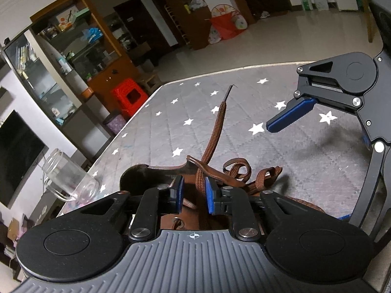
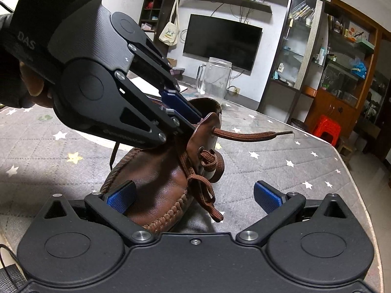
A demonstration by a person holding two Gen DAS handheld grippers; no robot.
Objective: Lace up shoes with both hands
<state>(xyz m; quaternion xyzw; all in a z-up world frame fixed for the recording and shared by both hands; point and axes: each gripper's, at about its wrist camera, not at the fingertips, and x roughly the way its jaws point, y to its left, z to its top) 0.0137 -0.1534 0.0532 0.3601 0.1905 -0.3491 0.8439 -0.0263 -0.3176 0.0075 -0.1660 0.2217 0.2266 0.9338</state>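
Observation:
A brown leather shoe (image 2: pixel 158 190) lies on the grey starred cloth (image 2: pixel 293 171). My left gripper (image 1: pixel 194 188) reaches down to the shoe's raised eyelet flap (image 2: pixel 205 131), jaws nearly together on the brown lace (image 1: pixel 215 127). The lace runs through the eyelet and juts stiffly past it to a dark tip (image 2: pixel 288 132). Seen from the right wrist, the left gripper (image 2: pixel 193 122) comes in from the upper left. My right gripper (image 2: pixel 194 196) is open wide, with the shoe's toe at its left finger. Loose lace loops (image 2: pixel 205 190) hang over the side of the shoe.
A clear glass mug (image 2: pixel 215 78) stands at the far edge of the table behind the shoe. A person's hand (image 2: pixel 31 85) holds the left gripper's handle. A red stool (image 1: pixel 129 97) and cabinets stand beyond the table edge. Bare cloth (image 1: pixel 244 102) stretches past the lace tip.

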